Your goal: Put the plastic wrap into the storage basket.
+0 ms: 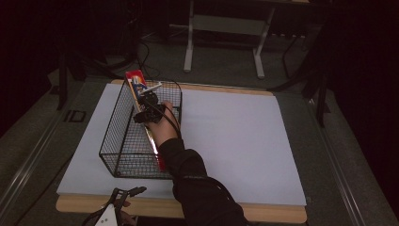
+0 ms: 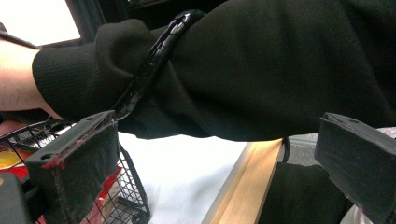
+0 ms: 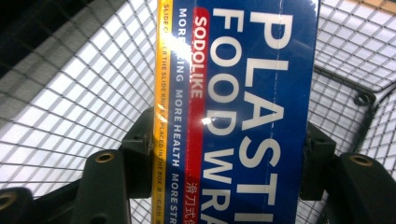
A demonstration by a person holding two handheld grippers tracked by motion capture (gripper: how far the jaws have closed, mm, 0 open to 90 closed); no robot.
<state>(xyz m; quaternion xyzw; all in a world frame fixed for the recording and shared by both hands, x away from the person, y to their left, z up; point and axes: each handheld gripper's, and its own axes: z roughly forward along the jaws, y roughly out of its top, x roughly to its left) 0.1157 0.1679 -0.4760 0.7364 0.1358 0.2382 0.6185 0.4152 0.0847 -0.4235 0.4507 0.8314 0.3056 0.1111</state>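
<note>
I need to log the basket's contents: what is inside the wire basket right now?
The wire basket holds a long plastic food wrap box, clamped by the right gripper and slanting up past the far rim. The person's sleeve covers the box's near end; anything beneath it is hidden.

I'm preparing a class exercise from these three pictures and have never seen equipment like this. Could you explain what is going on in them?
A person works at a table with a hand-held two-jaw gripper in each hand. One picture looks down from above; the other two come from cameras riding on the grippers. The right gripper is shut on a long plastic food wrap box, holding it inside a black wire basket on the white surface. The left gripper waits at the table's near edge, jaws open and holding nothing.
</note>
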